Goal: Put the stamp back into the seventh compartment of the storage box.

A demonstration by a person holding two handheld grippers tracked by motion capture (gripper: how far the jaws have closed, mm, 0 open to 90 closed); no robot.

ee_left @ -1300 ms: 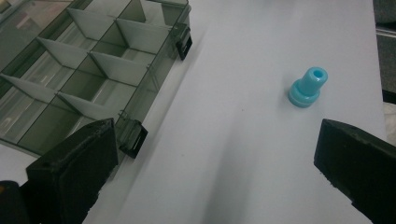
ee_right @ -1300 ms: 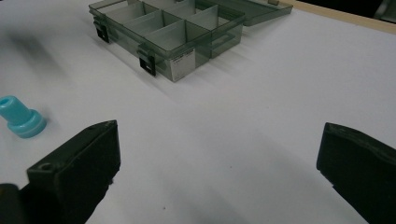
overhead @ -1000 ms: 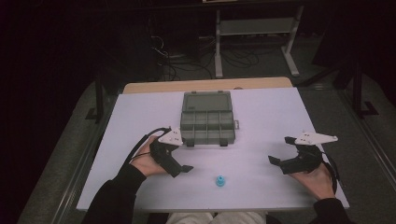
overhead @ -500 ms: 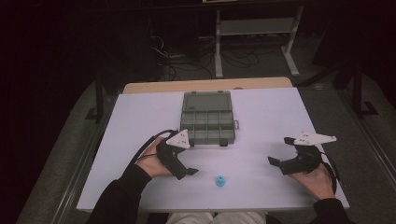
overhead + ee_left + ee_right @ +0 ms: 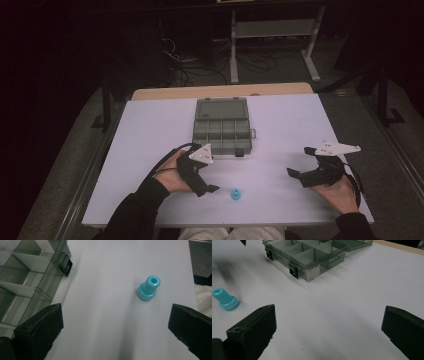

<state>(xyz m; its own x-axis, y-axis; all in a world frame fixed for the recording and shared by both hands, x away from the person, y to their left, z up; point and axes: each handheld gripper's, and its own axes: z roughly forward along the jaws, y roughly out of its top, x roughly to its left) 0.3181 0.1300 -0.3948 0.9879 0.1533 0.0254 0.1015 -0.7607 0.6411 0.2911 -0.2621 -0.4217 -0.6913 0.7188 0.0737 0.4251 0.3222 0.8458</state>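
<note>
1. L gripper (image 5: 212, 189): jaws spread wide, nothing between them. In the left gripper view both black jaws sit at the frame's bottom corners w/ bare table between.
2. Blue plastic peg (image 5: 149, 288) (stepped, round base, narrower neck, hole in top) stands upright on the white table (image 5: 280, 130). It sits ahead of the L gripper's jaws, nearer the jaw shown on the right of the left gripper view, not touching either.
3. High view: peg (image 5: 235, 193) is just beside the L gripper's tip, on the side twd the R gripper, near the table's front edge.
4. R gripper (image 5: 295, 173): jaws also wide apart, holding nothing. Held in the person's right hand (image 5: 345, 192), resting low over the table, well apart from the peg.
5. Right gripper view: peg (image 5: 225, 300) lies off to the far left, just past that view's left jaw, upright.
6. Clear grey compartment box (image 5: 221, 126), lid open & laid back, sits ahead of both grippers. Closer to the L gripper; its black latches (image 5: 293, 272) face the grippers.
7. Left gripper view: box corner (image 5: 27, 272) w/ dividers is to the left of the jaws, compartments there look empty.
8. Left hand (image 5: 175, 172) wraps the L gripper body, cable looping beside it.
</note>
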